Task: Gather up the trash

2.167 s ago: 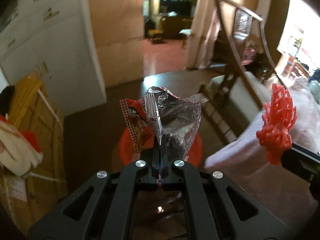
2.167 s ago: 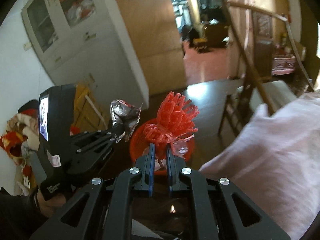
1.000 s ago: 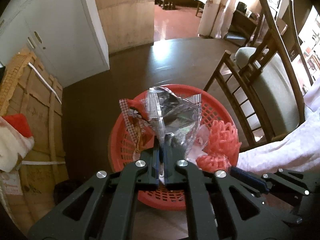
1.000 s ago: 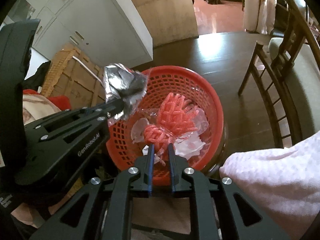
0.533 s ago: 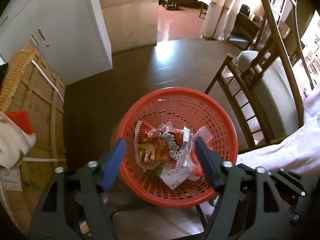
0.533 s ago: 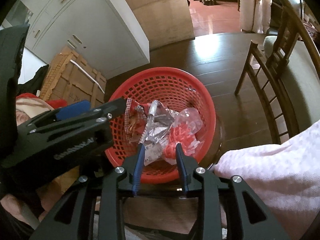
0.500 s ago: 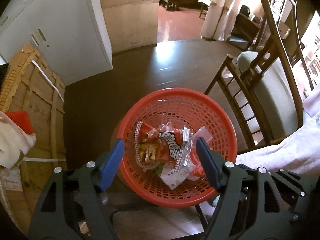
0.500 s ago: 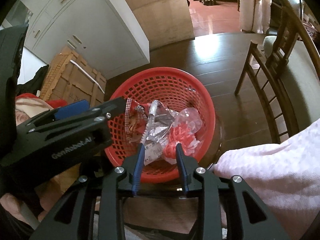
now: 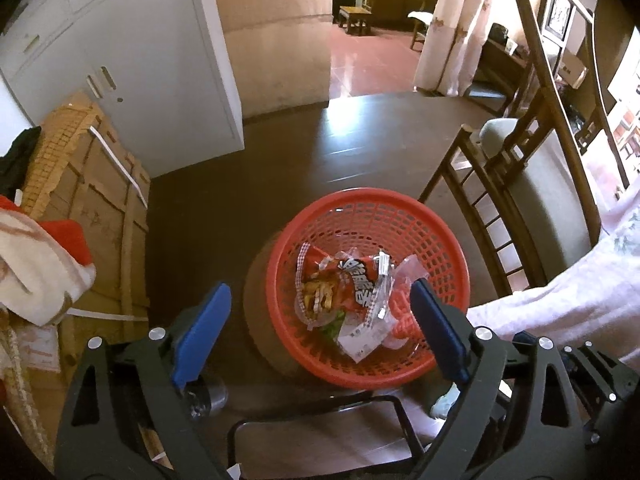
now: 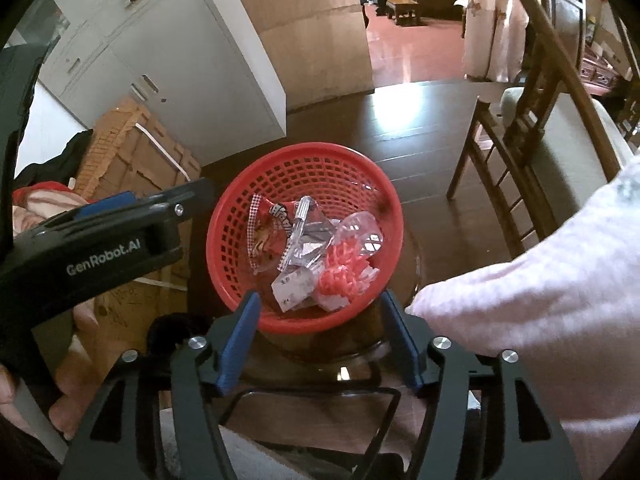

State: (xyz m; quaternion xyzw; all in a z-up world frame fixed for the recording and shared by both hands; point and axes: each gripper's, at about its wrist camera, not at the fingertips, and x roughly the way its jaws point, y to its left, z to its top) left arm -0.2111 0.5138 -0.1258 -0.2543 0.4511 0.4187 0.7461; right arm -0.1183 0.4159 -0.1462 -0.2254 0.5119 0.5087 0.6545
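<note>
The snack wrapper point(image 9: 340, 284) is lying inside the red basket point(image 9: 448, 248), foil side and printed side both showing, and right beside it the red plastic mesh scrap point(image 10: 340, 268) is sitting against a crumpled bit of clear plastic point(image 10: 360, 228). A white label-like slip point(image 10: 292, 284) is resting at the near edge of the pile. So the trash is in the bin, and neither piece is touching a pad.

The left gripper point(image 9: 320, 328) is hanging above the basket with its blue pads flung wide, one to each side of the near rim, and nothing between them; its jaws have just been opening. The right gripper point(image 10: 320, 336) is doing the same, fingers spread apart over the near rim, jaws just been opening too, and bare. Both are tilted steeply downward over the basket, which reads as a drop position: let go straight over the opening so the light, crinkly pieces fall in rather than drift off.

The basket is sitting on a dark floor point(image 9: 280, 168), near a wooden chair point(image 9: 500, 200) and well apart from a cardboard box point(image 9: 100, 208) by the white cabinet point(image 9: 140, 60). A pale pink cloth point(image 10: 540, 280) is filling the right side.
</note>
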